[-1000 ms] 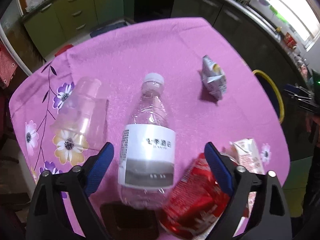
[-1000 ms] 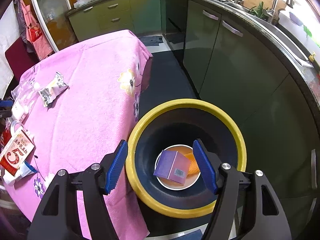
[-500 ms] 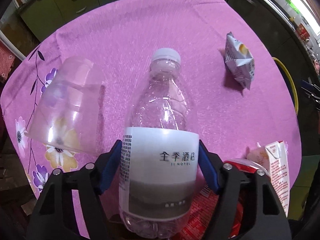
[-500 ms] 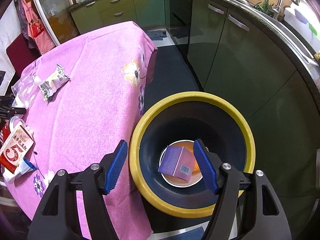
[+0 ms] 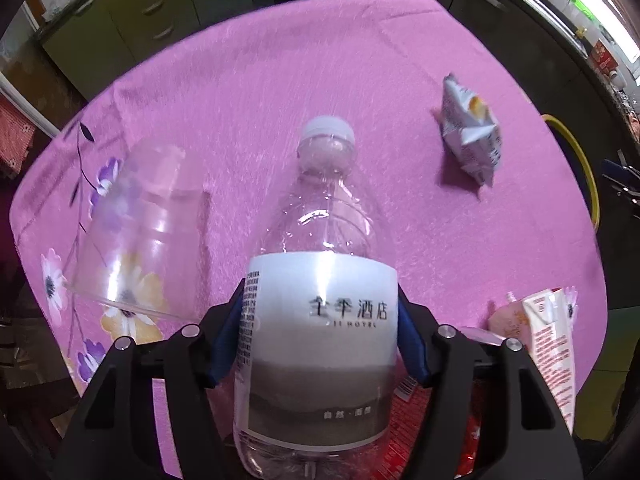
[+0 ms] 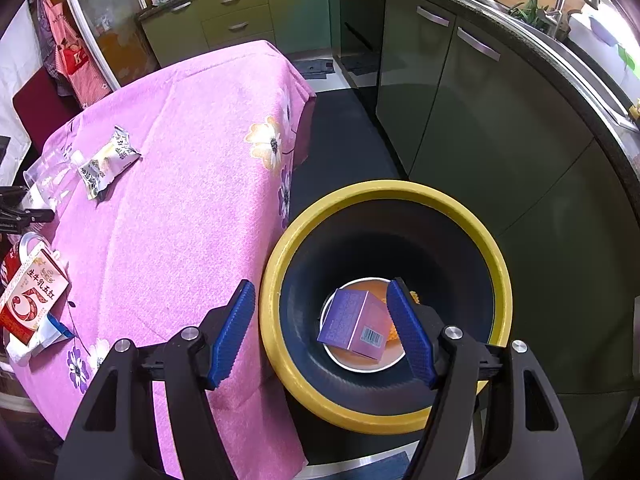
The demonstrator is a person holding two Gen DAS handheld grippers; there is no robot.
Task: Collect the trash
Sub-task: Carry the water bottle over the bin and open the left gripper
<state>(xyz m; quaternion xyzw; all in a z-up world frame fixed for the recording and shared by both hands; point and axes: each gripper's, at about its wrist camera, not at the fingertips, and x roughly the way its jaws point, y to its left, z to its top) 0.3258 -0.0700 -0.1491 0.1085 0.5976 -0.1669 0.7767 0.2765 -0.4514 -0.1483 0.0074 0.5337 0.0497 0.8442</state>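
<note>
On a table draped in a pink flowered cloth, the left claw straddles a clear plastic water bottle lying on its side, white cap pointing away. Its jaws have just been closing, and the blue pads now sit against both flanks of the bottle's white-and-grey label, gripping it. To the bottle's left lies a clear plastic cup, also tipped on its side. A crumpled silver snack wrapper rests well apart on the far right of the cloth. Just beside the claw's right finger are a red crinkled packet and a red-and-white milk carton.

Off the table's edge, the right claw hangs above a round bin with a yellow rim and dark inside, standing on the kitchen floor just beside the hanging cloth. Its jaws stand apart with nothing between them. Down in the bin lie a purple box and something orange beneath it, on a pale round bottom. From this side the wrapper, the carton and the cup show at the table's far left, with green-fronted cabinets behind.
</note>
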